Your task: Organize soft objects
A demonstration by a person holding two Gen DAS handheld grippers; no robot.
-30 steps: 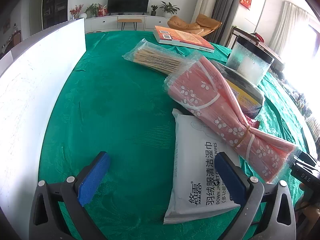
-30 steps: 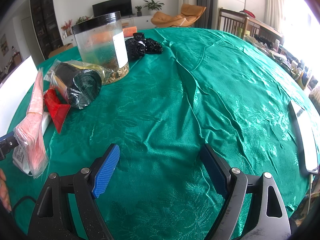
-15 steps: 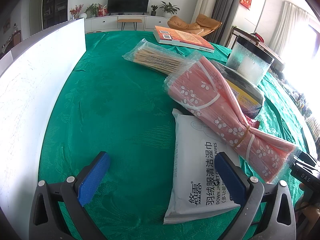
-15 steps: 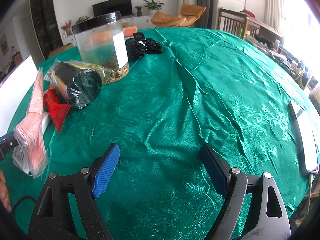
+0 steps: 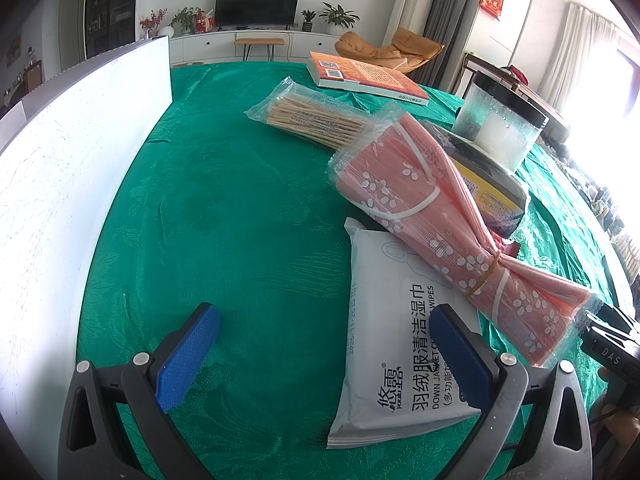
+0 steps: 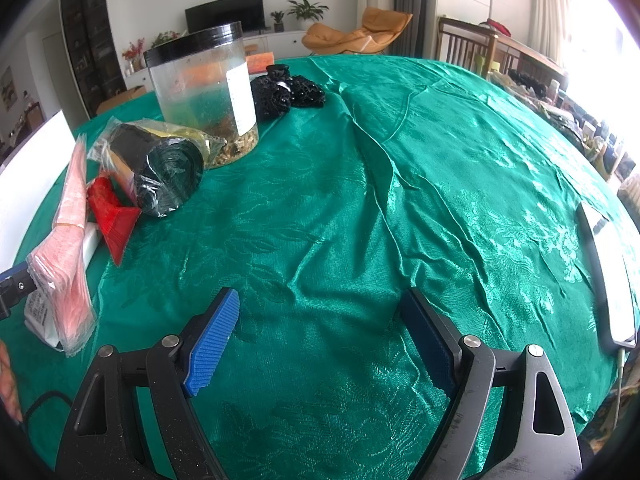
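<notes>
A white pack of wet wipes (image 5: 396, 344) lies on the green tablecloth, its near end under my left gripper's right finger. Across it rests a pink flowered bundle in clear wrap (image 5: 436, 216), seen also edge-on as the pink bundle (image 6: 72, 240) in the right wrist view. My left gripper (image 5: 320, 360) is open above the cloth, nothing held. A wrapped dark roll (image 6: 160, 168) and a red pouch (image 6: 114, 216) lie left of my right gripper (image 6: 320, 344), which is open over bare cloth. A black lacy item (image 6: 288, 92) lies farther back.
A white board (image 5: 72, 168) stands along the left. A bag of wooden sticks (image 5: 312, 120), an orange book (image 5: 368, 78) and a clear jar with a black lid (image 6: 204, 92) sit farther back. A flat white device (image 6: 612, 280) lies at the right edge.
</notes>
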